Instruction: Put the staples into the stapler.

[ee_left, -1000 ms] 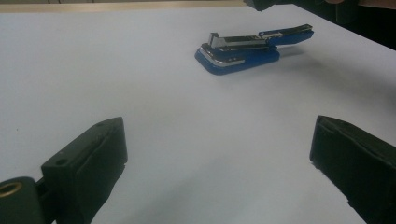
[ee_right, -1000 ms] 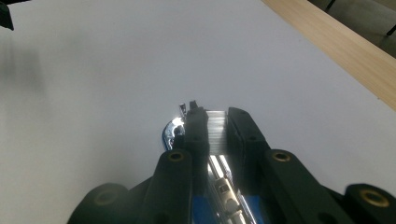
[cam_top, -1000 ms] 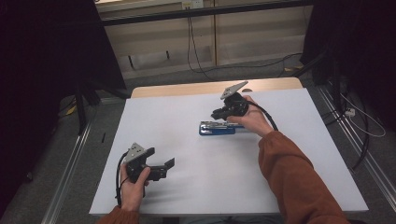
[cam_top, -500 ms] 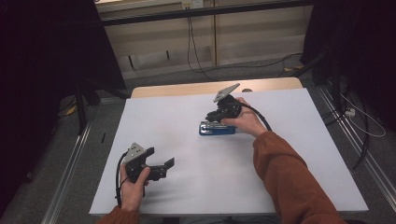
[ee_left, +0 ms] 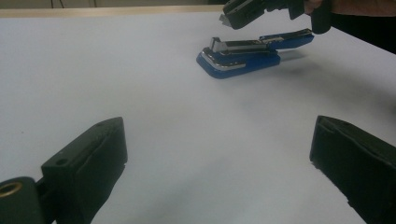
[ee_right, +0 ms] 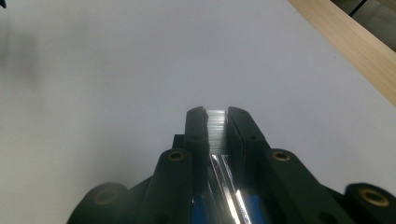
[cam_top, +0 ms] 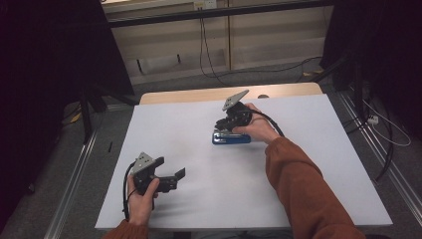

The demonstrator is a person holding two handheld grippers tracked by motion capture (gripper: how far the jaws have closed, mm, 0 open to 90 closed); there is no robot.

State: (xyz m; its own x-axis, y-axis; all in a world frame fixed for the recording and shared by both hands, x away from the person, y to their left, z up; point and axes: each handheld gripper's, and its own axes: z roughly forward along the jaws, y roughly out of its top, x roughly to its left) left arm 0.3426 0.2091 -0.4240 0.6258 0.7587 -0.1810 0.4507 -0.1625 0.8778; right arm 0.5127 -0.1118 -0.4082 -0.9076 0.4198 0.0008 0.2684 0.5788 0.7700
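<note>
Stapler (cam_top: 231, 138) sits mid-table on the white sheet (cam_top: 308, 169), toward the far side, same spot as a second ago. Right gripper (cam_top: 226, 127) has shifted left along the stapler since the earlier frame and dipped slightly; its grey plate now tilts up over the stapler's left end. Left gripper (cam_top: 169, 178) has not moved.

Right hand (cam_top: 256, 127) reaches in from the right, forearm in a rust sleeve, gripper angled down and left. Right gripper view: jaws nearly together, clamped on the stapler's shiny metal strip (ee_right: 217, 135), blue body just visible below. So right gripper is grasping the stapler.

Left hand (cam_top: 142, 196) holds its gripper near the table's front-left edge, pointing right and level, well apart from the stapler. Left gripper view: jaws stand wide, nothing between them; stapler (ee_left: 250, 51) lies ahead.

No readable writing or brand on the stapler or grippers.
</note>
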